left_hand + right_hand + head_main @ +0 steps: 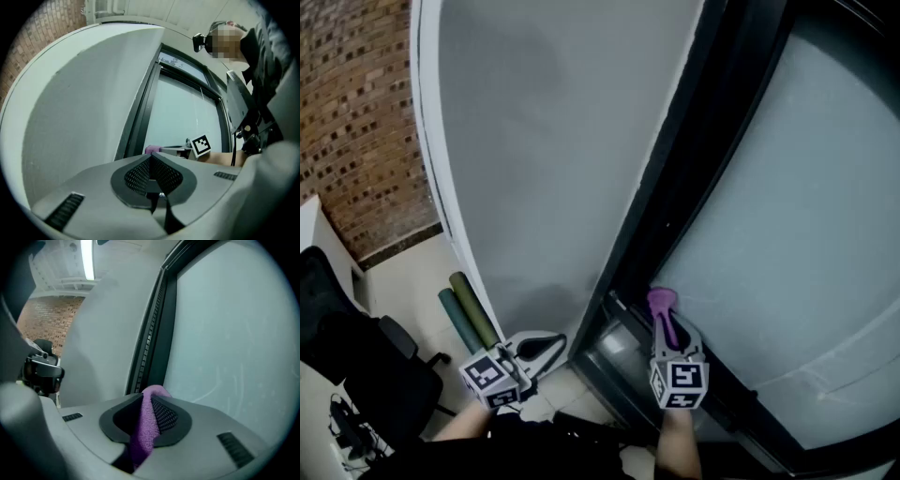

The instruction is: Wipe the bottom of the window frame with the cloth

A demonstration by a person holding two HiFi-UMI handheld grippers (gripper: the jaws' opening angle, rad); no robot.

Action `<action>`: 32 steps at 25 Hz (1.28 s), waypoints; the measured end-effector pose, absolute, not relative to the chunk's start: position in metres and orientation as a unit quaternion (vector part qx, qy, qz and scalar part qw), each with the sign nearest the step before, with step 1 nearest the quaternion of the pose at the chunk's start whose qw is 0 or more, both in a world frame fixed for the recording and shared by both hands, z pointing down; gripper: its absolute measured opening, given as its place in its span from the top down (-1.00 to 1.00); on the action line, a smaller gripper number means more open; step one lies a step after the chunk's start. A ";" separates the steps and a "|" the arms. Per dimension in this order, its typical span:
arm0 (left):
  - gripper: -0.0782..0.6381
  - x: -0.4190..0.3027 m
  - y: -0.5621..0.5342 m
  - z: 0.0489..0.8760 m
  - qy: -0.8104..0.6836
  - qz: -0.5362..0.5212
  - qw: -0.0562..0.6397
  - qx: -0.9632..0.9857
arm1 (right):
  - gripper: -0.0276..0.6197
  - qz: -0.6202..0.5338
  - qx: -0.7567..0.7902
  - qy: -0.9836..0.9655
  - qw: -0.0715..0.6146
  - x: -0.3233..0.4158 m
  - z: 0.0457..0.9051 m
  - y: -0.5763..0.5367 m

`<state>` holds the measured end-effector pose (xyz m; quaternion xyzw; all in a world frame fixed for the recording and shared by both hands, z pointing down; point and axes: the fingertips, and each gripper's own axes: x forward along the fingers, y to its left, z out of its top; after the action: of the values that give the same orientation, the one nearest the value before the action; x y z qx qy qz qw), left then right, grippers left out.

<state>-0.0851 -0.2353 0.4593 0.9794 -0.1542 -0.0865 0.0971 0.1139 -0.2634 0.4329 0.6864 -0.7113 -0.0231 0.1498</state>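
Both jaws of the left hand-held gripper [152, 158] were pressed together on nothing, just left of the dark metal window frame [670, 202]. The right hand-held gripper [151, 399] pinched the purple terry cloth [661, 300] low at the frame's bottom rail; contact was unclear. A good wipe likely needed firm downward pressure and one steady drag along that rail.

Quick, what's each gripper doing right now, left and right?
Left hand-held gripper: closed, empty.
Right hand-held gripper: closed on the cloth.
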 end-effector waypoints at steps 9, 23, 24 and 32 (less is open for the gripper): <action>0.79 -0.114 -0.241 0.459 -0.187 -0.099 0.088 0.973 | 0.72 0.062 0.711 -0.665 0.220 0.119 0.477 -0.306; 0.79 -0.127 -0.239 0.475 -0.202 -0.087 0.093 0.971 | 0.72 0.037 0.680 -0.651 0.334 0.113 0.510 -0.325; 0.79 -0.125 -0.238 0.475 -0.197 -0.087 0.094 0.972 | 0.72 0.037 0.683 -0.651 0.329 0.113 0.510 -0.324; 0.79 -0.111 -0.224 0.458 -0.150 -0.094 0.097 0.979 | 0.72 0.020 0.692 -0.640 0.333 0.114 0.503 -0.309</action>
<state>-0.1108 -0.2245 0.4577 0.9794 -0.1503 -0.0938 0.0974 0.1143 -0.3092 0.5031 0.6921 -0.6402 0.0199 0.3327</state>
